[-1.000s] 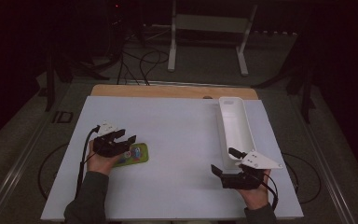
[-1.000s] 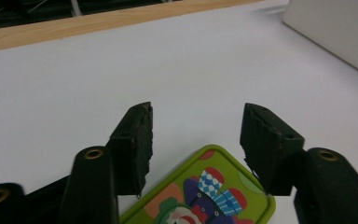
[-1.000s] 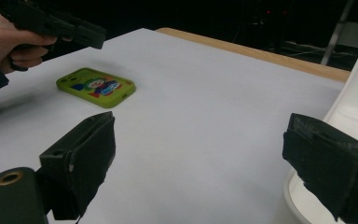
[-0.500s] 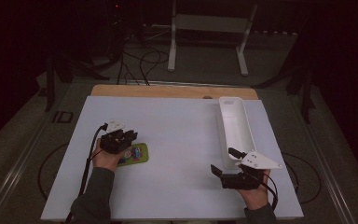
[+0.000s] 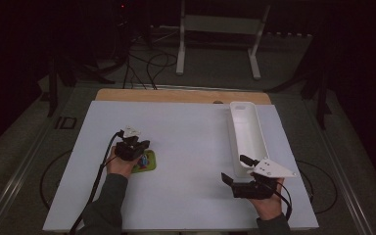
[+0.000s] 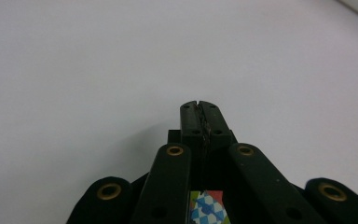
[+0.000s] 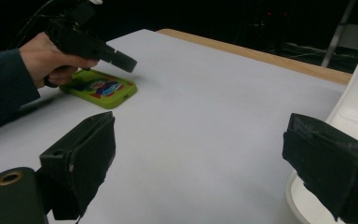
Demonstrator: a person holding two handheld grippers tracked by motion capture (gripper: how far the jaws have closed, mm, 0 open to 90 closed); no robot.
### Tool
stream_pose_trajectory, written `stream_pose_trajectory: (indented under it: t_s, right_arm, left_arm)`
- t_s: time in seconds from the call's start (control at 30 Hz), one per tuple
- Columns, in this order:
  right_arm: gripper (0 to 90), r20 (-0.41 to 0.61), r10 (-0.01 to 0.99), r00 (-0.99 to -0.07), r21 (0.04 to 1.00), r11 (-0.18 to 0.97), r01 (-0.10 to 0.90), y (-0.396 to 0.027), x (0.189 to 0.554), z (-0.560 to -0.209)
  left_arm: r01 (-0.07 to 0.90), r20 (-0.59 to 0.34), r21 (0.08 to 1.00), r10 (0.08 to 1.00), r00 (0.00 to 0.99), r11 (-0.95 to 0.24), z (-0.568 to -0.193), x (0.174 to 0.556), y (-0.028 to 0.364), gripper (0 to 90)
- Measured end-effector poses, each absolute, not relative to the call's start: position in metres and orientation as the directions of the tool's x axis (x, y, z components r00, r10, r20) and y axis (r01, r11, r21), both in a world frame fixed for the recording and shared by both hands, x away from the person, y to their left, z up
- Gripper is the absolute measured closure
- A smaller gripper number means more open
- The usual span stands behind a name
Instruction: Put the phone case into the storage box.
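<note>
So the green case [image 5: 144, 162] is a flat rounded-corner rectangle, rubbery-looking lime rim with a colourful cartoon print on top. It lies flat on the matte white table [image 5: 191, 147], on the near left, long axis running roughly left-right. The left gripper [image 5: 142, 147] hovers right above it, its black jaws just closed, pressed together with nothing between them. The right gripper [image 5: 236, 169], near right, is spread wide and empty, just beside the near end of the long glossy white tray [image 5: 247, 132].

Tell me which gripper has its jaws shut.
The left gripper, above the green case: its jaws have just closed, meeting with nothing between. The right gripper, by the white tray, gapes wide.
</note>
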State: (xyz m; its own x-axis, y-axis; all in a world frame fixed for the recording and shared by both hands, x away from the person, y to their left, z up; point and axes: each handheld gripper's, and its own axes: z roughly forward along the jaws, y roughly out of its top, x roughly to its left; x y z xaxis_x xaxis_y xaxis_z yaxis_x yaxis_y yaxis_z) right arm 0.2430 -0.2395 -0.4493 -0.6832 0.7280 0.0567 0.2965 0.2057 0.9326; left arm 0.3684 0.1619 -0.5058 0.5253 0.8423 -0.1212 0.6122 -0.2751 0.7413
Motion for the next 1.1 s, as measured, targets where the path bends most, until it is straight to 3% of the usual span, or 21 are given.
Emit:
stream_pose_trajectory:
  t_s: [0.7,1.1]
  right_arm:
    - [9.0,0.058,0.726,-0.685,0.933,0.205,0.296,-0.239,0.243,-0.449]
    - [9.0,0.057,0.725,-0.686,0.932,0.208,0.298,-0.238,0.243,-0.450]
  left_arm:
    - [0.684,-0.158,0.683,0.864,0.479,-0.255,-0.518,0.378,0.156,90.0]
    - [0.693,-0.170,0.663,0.845,0.506,-0.282,-0.517,0.373,0.153,90.0]
